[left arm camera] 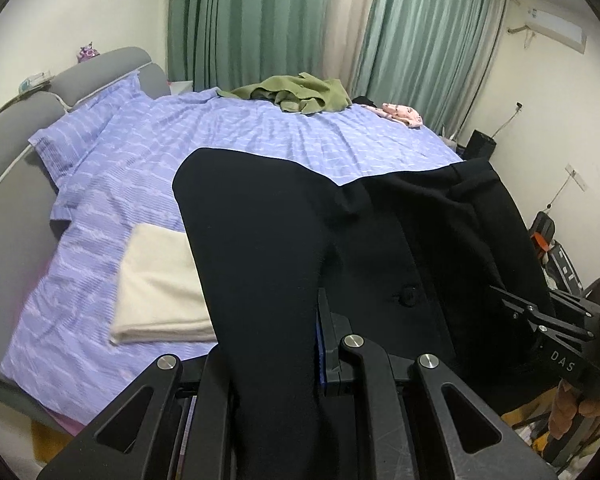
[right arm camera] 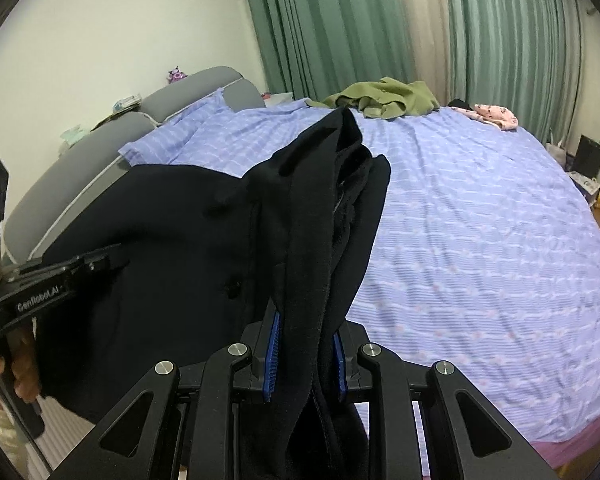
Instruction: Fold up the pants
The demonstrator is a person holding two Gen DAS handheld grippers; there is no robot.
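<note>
Black pants (left arm camera: 380, 240) hang in the air above the bed, stretched between both grippers. My left gripper (left arm camera: 276, 344) is shut on one end of the fabric, which drapes over and hides its left finger. My right gripper (right arm camera: 306, 356) is shut on a bunched edge of the pants (right arm camera: 204, 240) between its blue pads (right arm camera: 274, 354). A black button (left arm camera: 408, 295) shows on the cloth. The right gripper shows in the left wrist view (left arm camera: 540, 316) at the right. The left gripper shows in the right wrist view (right arm camera: 60, 276) at the left.
The bed has a lilac striped sheet (right arm camera: 480, 240) and a grey headboard (left arm camera: 16, 148). A folded cream cloth (left arm camera: 160, 284) lies near the bed's near left. A green garment (left arm camera: 300, 92) and a pink one (left arm camera: 404, 114) lie at the far side. Green curtains (left arm camera: 260, 20) hang behind.
</note>
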